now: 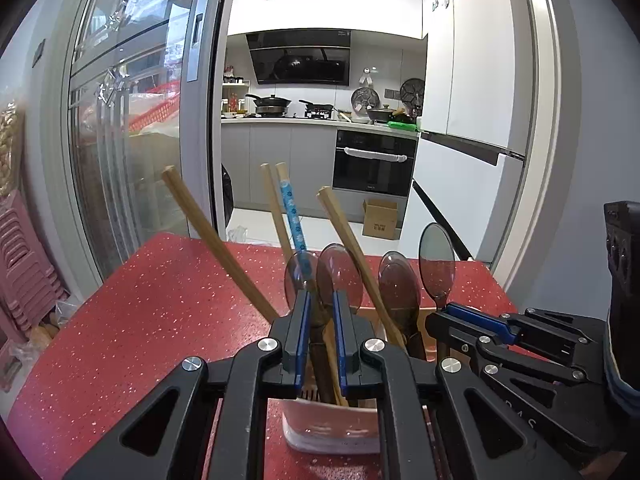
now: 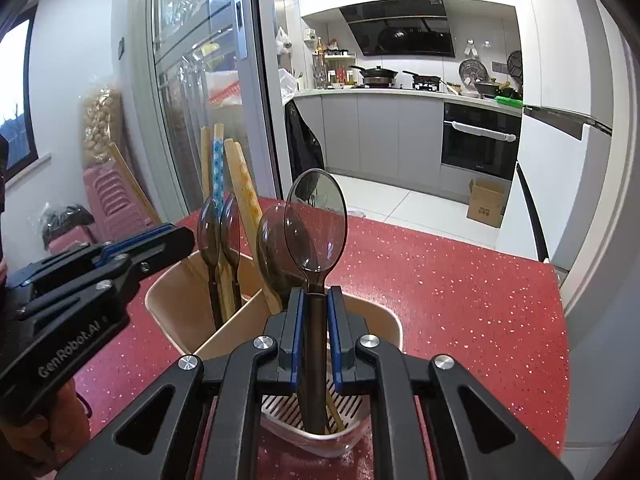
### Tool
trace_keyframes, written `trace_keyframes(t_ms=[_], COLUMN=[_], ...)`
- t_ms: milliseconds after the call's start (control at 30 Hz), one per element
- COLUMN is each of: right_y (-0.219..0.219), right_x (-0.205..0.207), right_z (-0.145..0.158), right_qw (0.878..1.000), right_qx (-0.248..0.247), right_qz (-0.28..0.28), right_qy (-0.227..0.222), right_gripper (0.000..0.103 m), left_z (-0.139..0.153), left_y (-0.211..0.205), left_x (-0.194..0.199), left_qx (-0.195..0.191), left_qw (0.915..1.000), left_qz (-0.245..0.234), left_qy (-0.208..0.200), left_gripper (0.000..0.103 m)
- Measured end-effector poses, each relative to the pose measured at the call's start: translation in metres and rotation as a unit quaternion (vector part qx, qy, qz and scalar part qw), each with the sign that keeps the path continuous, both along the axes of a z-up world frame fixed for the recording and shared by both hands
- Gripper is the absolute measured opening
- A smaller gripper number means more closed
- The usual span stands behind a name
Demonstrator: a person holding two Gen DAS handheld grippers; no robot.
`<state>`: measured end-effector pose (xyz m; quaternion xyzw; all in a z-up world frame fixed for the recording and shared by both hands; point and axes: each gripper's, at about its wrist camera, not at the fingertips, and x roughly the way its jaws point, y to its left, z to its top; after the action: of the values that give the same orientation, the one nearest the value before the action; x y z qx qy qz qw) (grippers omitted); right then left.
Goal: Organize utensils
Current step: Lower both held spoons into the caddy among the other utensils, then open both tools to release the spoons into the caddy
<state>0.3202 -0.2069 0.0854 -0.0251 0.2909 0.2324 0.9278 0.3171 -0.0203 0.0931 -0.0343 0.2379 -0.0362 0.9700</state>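
A: Status on the right gripper?

B: Clenched on the handle of a smoky plastic spoon, bowl up, handle running down into the right compartment of the beige utensil holder.

A: Left gripper?

B: Jaws nearly closed over the holder's left side. Spoon handles and a chopstick stand in the gap; can't tell if the pads actually pinch any of them.

A: What's in the holder?

B: Three more smoky spoons, bowls up, wooden chopsticks leaning out, one with a blue patterned sleeve.

A: Holder location?

B: On the red speckled table, near the front edge, just below both grippers.
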Motion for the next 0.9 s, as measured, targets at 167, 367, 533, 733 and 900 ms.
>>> trace_keyframes(t_ms=[167, 367, 533, 733, 900], right_y=[0.0, -0.002, -0.006, -0.01, -0.015], right_x=[-0.002, -0.008, -0.016, -0.031, -0.042], right_z=[0.001, 0.004, 0.011, 0.017, 0.019], right_qw=[1.0, 1.0, 0.999, 0.999, 0.997], right_qx=[0.003, 0.002, 0.013, 0.015, 0.019], right_qz=[0.0, -0.001, -0.009, -0.018, -0.032], right_qy=[0.014, 0.024, 0.036, 0.044, 0.065], right_gripper=[0.013, 0.021, 0.029, 0.035, 0.037], left_z=[0.001, 0.0, 0.004, 0.005, 0.006], left_y=[-0.001, 0.0, -0.001, 0.001, 0.002], left_x=[-0.005, -0.012, -0.02, -0.03, -0.041], left_qx=[0.006, 0.006, 0.007, 0.002, 0.006], left_qw=[1.0, 0.9999, 0.9999, 0.9998, 0.9997], left_qz=[-0.001, -0.001, 0.001, -0.002, -0.001], left_qy=[0.004, 0.013, 0.012, 0.019, 0.024], left_gripper=[0.039, 0.039, 0.039, 0.039, 0.039])
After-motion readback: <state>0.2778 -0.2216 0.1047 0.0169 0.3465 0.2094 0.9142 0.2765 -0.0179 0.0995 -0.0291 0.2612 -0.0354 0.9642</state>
